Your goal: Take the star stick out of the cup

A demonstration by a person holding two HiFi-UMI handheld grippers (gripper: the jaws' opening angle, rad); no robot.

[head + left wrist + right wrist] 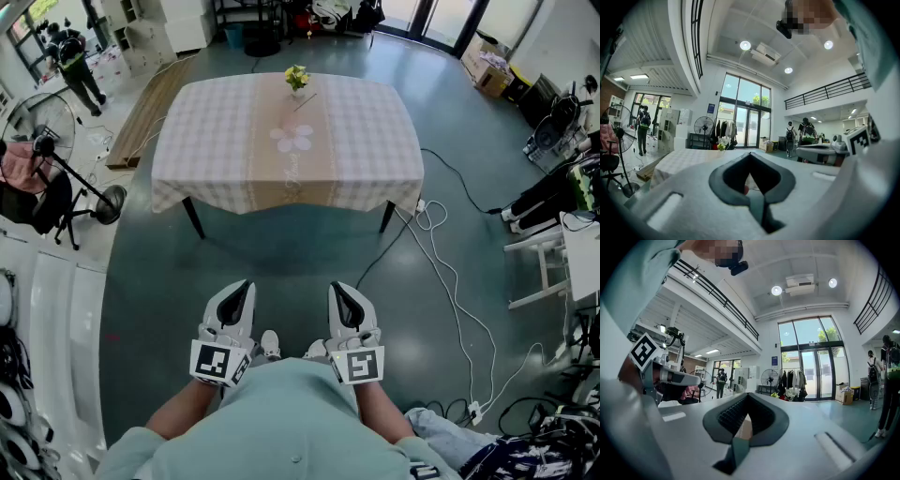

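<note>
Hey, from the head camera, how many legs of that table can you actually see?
2. One leg shows under the tablecloth at the near left corner, the other leg at the near right corner. The far legs are probably hidden behind the cloth.

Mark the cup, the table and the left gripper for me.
cup (297,87): head view, on its body, near the table's far edge.
table (216,141): head view, on bare checked cloth, left half.
left gripper (246,287): head view, at the tips of its shut fingers.
</note>
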